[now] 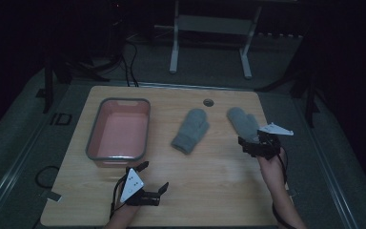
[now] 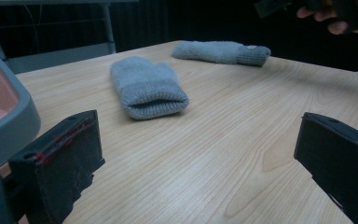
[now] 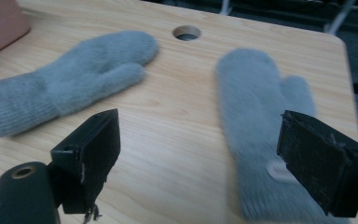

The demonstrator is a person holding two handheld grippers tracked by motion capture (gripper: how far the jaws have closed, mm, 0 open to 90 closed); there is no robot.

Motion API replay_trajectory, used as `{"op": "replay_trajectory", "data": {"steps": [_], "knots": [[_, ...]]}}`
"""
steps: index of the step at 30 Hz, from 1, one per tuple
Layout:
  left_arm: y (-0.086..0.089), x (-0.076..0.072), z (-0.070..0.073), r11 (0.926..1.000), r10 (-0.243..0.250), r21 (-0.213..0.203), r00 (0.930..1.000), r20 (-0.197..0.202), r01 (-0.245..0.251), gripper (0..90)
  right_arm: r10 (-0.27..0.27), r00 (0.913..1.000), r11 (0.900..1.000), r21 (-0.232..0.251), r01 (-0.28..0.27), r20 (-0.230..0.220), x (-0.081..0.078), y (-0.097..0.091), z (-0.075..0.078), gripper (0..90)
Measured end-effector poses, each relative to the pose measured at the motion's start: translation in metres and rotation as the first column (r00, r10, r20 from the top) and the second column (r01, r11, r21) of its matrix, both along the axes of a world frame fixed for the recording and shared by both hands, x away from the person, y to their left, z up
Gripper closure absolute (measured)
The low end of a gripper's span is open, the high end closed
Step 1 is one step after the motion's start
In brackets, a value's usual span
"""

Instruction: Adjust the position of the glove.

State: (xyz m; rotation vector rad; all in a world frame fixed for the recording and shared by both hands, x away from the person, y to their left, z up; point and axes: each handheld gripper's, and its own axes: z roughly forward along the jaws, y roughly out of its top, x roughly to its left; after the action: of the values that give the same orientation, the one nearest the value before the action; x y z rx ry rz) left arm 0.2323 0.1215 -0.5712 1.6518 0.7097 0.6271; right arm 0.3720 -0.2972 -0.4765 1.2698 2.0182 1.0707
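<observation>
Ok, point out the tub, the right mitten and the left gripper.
Tub (image 1: pixel 93 130), high view, on its grey left rim.
Right mitten (image 3: pixel 249 88), right gripper view, on the middle of its palm.
Left gripper (image 1: pixel 153 177), high view, midway between its open fingertips.

my left gripper (image 1: pixel 153 177) low at near left, jaws spread wide, forearm entering from near edge. my right gripper (image 1: pixel 253 144) farther out at right, jaws wide apart, wrist extended forward.
</observation>
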Motion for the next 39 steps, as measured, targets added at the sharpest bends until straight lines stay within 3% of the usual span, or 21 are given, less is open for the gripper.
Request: {"op": "replay_trajectory", "data": {"steps": [4,10,20,23,30,32,39], "knots": [[0.0,0.0,0.0,1.0,-0.001,-0.001,1.0,0.0,0.001,1.2,0.023,0.9997,0.9997,0.008,-0.023,-0.011,0.01,0.009,0.005,13.4],[0.0,0.0,0.0,1.0,-0.002,-0.004,1.0,0.0,0.002,1.3,0.079,0.9968,0.9968,-0.011,-0.079,0.008,0.028,0.037,0.014,13.4],[0.0,0.0,0.0,1.0,-0.004,-0.002,1.0,0.003,0.004,1.2,0.134,0.9906,0.9907,-0.021,-0.135,-0.026,0.063,0.076,0.004,13.3],[0.0,0.0,0.0,1.0,-0.006,-0.005,1.0,0.001,0.006,1.2,0.172,0.9843,0.9851,0.015,-0.171,-0.04,0.073,0.088,-0.001,13.2],[0.001,0.0,0.0,0.9999,-0.008,-0.008,1.0,0.0,0.008,1.3,0.236,0.9703,0.9717,0.021,-0.235,-0.054,0.094,0.12,-0.015,13.2],[0.001,0.0,0.0,0.9999,-0.009,-0.007,1.0,0.0,0.009,1.2,0.266,0.9631,0.9639,0.029,-0.265,-0.041,0.098,0.128,-0.021,13.2],[0.001,0.0,0.0,0.9999,-0.01,-0.012,0.9999,-0.002,0.01,1.2,0.287,0.9501,0.9573,0.004,-0.289,-0.121,0.111,0.151,-0.037,13.2]]}}
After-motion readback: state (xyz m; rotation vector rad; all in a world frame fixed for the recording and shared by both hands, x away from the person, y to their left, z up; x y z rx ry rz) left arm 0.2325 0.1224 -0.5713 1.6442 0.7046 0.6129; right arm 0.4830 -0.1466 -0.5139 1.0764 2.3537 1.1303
